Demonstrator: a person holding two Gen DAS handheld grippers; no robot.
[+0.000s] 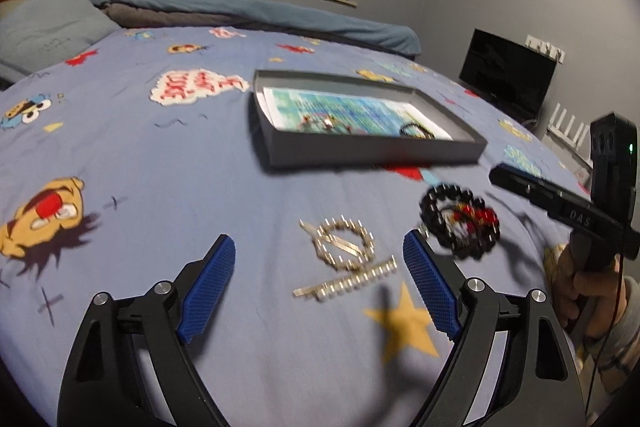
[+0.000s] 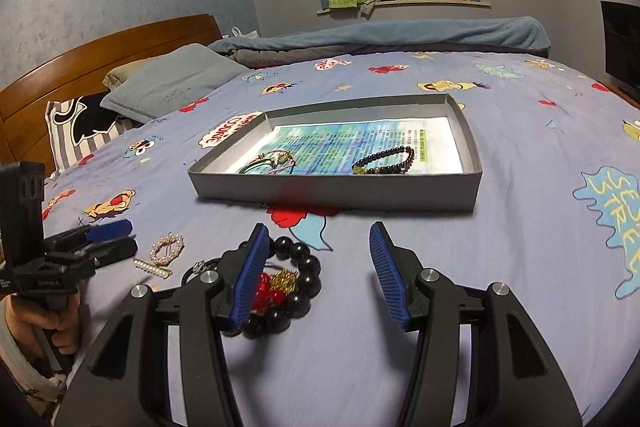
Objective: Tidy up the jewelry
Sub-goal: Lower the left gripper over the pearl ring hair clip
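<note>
A grey shallow box (image 1: pixel 372 155) (image 2: pixel 336 191) lies on the bed with a dark bead bracelet (image 2: pixel 386 159) and a thin bracelet (image 2: pixel 276 161) inside on a printed sheet. On the sheet before it lie a round pearl hair clip (image 1: pixel 344 245) (image 2: pixel 168 249), a straight pearl clip (image 1: pixel 348 283) (image 2: pixel 152 269), and a black bead bracelet (image 1: pixel 460 223) (image 2: pixel 296 283) around red and gold pieces. My left gripper (image 1: pixel 320 283) is open over the clips. My right gripper (image 2: pixel 320 275) is open, its left finger over the black bracelet.
The bed has a blue cartoon sheet (image 2: pixel 520 267). Pillows (image 2: pixel 168 83) and a wooden headboard (image 2: pixel 100 59) are at the left, a folded blanket (image 2: pixel 380 35) at the far edge. A dark monitor (image 1: pixel 508 75) stands beyond the bed.
</note>
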